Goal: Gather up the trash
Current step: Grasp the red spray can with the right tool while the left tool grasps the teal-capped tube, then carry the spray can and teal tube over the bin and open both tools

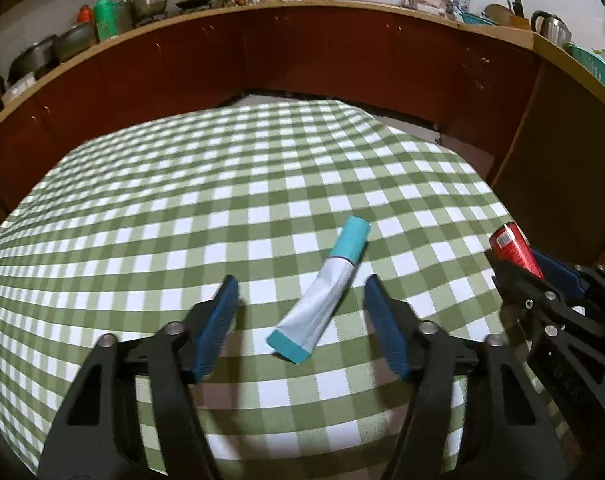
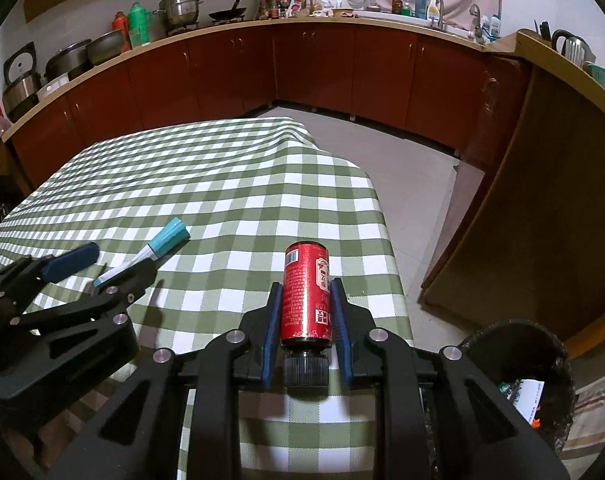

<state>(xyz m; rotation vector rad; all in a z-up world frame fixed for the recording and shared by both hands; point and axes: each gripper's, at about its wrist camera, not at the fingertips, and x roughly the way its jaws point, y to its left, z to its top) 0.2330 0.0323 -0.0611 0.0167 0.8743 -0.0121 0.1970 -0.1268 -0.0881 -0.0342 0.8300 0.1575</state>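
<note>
The left gripper is wide open, its fingers flanking the tube without touching it; the tube (teal cap pointing away) lies flat on the checked tabletop. The right gripper is closed on the red bottle, black cap toward the camera, above the tabletop's right edge. The bin stands on the floor at lower right.
</note>
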